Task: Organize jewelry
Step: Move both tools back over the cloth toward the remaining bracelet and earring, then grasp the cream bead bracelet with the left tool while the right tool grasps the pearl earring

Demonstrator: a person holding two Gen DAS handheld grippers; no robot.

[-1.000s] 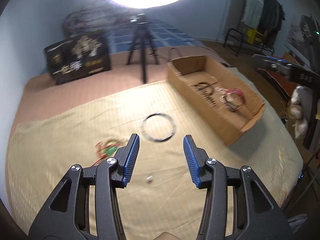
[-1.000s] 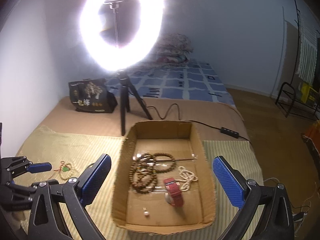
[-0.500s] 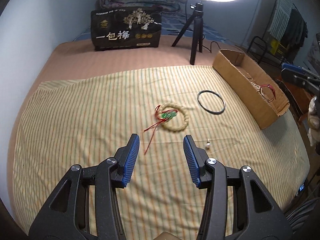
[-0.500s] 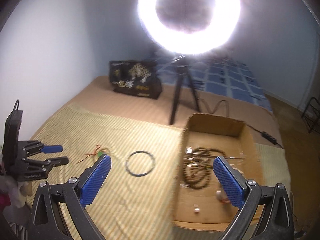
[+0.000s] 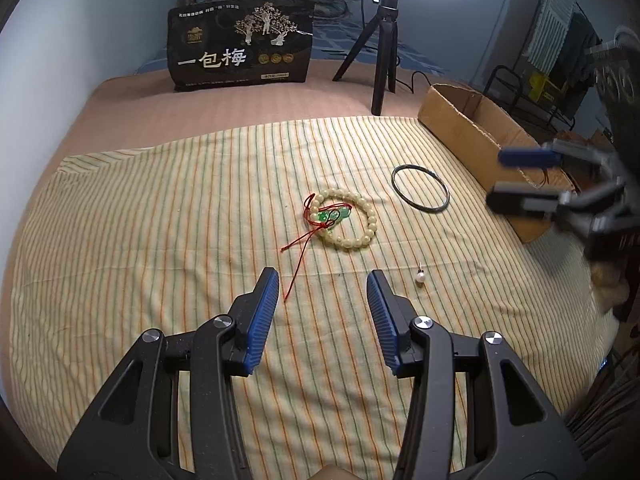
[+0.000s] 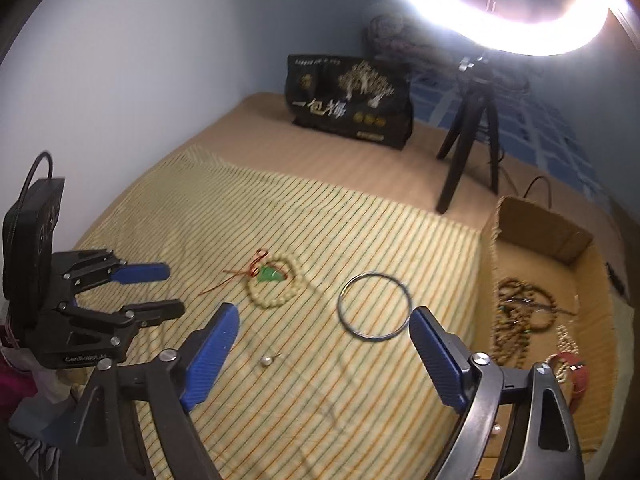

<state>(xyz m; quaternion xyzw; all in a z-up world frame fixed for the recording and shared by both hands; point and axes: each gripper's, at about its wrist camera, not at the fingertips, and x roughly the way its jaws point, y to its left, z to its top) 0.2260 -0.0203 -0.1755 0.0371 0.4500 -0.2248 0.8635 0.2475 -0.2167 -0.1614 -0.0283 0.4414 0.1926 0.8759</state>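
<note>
Both tools hang empty over the striped cloth (image 5: 160, 208): the left hand-held gripper (image 5: 322, 280) stands apart, and the right hand-held gripper (image 6: 324, 322) is closing on nothing (probably lining up a pick). Beyond lie a pearl (image 5: 420, 278), a cream bead bracelet (image 5: 348, 222) with red cord, a thin dark hoop (image 5: 420, 193), then the cardboard box (image 5: 460, 128) collecting sorted pieces.

The left gripper (image 5: 322, 276) is angled downward, its jaws parted partway with nothing held between them. The right gripper (image 6: 324, 312) is likewise angled downward, its wider jaws closing, empty.
</note>
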